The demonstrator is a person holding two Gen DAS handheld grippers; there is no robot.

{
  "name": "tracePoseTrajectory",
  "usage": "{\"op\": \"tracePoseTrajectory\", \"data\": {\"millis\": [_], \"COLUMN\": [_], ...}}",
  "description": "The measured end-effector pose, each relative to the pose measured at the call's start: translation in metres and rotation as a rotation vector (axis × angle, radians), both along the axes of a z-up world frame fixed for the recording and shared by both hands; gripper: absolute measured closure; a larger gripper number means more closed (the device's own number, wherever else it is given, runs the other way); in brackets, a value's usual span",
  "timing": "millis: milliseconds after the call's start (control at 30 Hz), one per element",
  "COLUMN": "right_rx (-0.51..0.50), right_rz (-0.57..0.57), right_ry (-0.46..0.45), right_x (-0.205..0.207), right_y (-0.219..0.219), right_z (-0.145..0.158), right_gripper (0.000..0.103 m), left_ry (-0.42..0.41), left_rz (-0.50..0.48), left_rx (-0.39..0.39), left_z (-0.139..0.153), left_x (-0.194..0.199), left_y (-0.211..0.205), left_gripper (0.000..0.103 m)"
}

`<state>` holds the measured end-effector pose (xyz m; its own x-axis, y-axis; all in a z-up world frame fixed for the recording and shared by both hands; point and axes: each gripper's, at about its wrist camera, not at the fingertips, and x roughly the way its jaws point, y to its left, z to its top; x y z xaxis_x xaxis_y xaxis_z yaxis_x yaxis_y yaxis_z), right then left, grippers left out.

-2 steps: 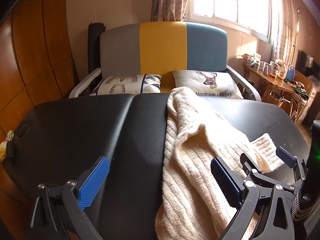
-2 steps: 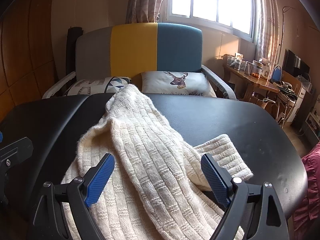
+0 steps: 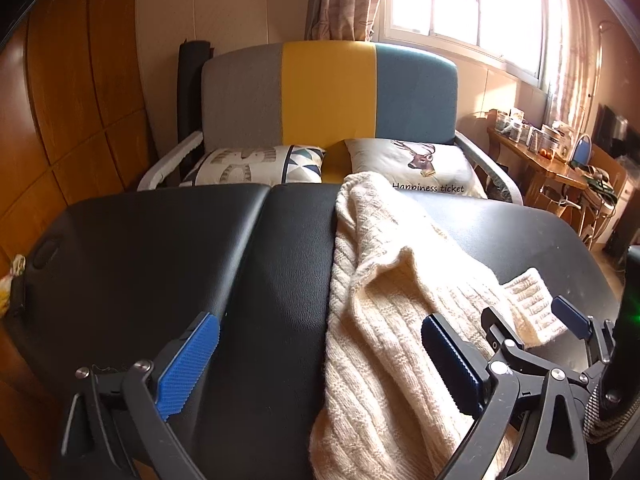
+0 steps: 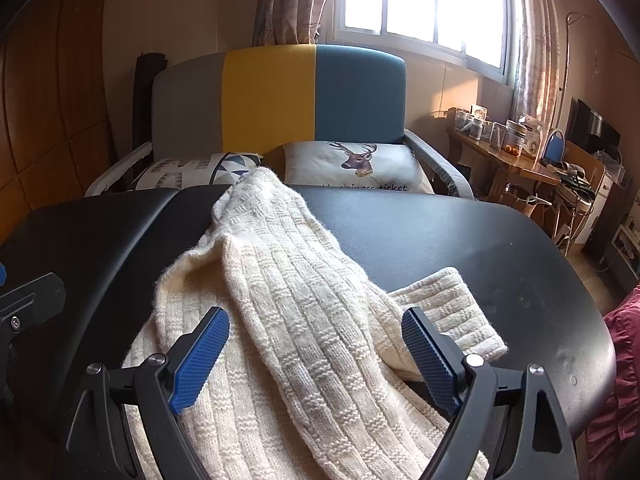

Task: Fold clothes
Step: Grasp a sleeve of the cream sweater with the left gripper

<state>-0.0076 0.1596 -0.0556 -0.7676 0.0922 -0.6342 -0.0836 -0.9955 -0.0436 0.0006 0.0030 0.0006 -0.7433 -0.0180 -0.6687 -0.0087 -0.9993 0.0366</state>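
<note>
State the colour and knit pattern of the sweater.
Cream sweater, ribbed basket-weave knit; clearest in the right wrist view.

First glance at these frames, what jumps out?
The cream cable-knit sweater sprawls unfolded down the middle of the black padded table. Behind it stands the grey, yellow and teal sofa, under a bright window. Both grippers hover open-jawed over the sweater's near end.

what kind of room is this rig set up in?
Most likely a lived-in home room, not a lab: a tricolour sofa with a deer cushion, a curtained window, and a cluttered wooden side table. The sweater lies on a black padded table.
</note>
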Motion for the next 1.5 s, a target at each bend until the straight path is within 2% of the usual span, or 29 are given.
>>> {"op": "tracePoseTrajectory", "data": {"millis": [100,267,400,467,533,567,733,800,867,1000,1100,1200,1333,1433,1500], "right_rx": [0.006,0.002,-0.002,-0.020,-0.085,-0.131,-0.394,-0.430,-0.467,-0.577,-0.711,-0.702,-0.635,-0.657,-0.847], "right_rz": [0.000,0.005,0.028,0.051,0.108,0.145,0.286,0.257,0.226,0.102,0.053,0.051,0.044,0.069,0.170], "right_ry": [-0.004,-0.011,-0.024,-0.030,-0.039,-0.047,-0.136,-0.186,-0.235,-0.256,-0.285,-0.287,-0.299,-0.305,-0.314], "right_x": [-0.001,-0.003,-0.006,-0.008,-0.008,-0.008,0.005,0.021,0.037,0.073,0.082,0.080,0.059,0.034,0.022], "right_y": [0.001,0.000,-0.002,0.000,0.005,0.010,0.063,0.093,0.122,0.171,0.191,0.185,0.165,0.149,0.136], "right_z": [0.002,-0.001,-0.008,-0.006,-0.007,-0.007,-0.019,-0.031,-0.043,-0.066,-0.081,-0.082,-0.079,-0.083,-0.090], "right_gripper": [0.013,0.013,0.013,0.013,0.013,0.013,0.013,0.013,0.013,0.013,0.013,0.013,0.013,0.013,0.013], "left_ry": [0.021,-0.010,-0.090,-0.127,-0.131,-0.136,-0.243,-0.255,-0.235,-0.238,-0.250,-0.273,-0.301,-0.303,-0.280], "left_rz": [0.001,-0.017,-0.127,-0.133,-0.135,-0.157,-0.196,-0.196,-0.197,-0.247,-0.317,-0.368,-0.380,-0.383,-0.403], "left_rx": [0.009,0.056,0.215,0.229,0.210,0.227,0.377,0.463,0.497,0.502,0.507,0.501,0.517,0.485,0.426], "left_z": [-0.003,-0.008,-0.023,-0.032,-0.042,-0.047,-0.075,-0.078,-0.076,-0.062,-0.055,-0.049,-0.046,-0.042,-0.037], "left_x": [0.004,0.002,-0.005,-0.008,-0.007,-0.006,-0.005,-0.001,0.003,0.000,-0.008,-0.023,-0.040,-0.046,-0.046], "left_y": [0.001,-0.008,-0.024,-0.028,-0.034,-0.041,-0.082,-0.104,-0.114,-0.100,-0.070,-0.040,-0.013,0.000,0.006], "left_gripper": [0.001,0.001,0.000,0.000,0.000,0.000,0.000,0.000,0.000,0.000,0.000,0.000,0.001,0.001,0.001]}}
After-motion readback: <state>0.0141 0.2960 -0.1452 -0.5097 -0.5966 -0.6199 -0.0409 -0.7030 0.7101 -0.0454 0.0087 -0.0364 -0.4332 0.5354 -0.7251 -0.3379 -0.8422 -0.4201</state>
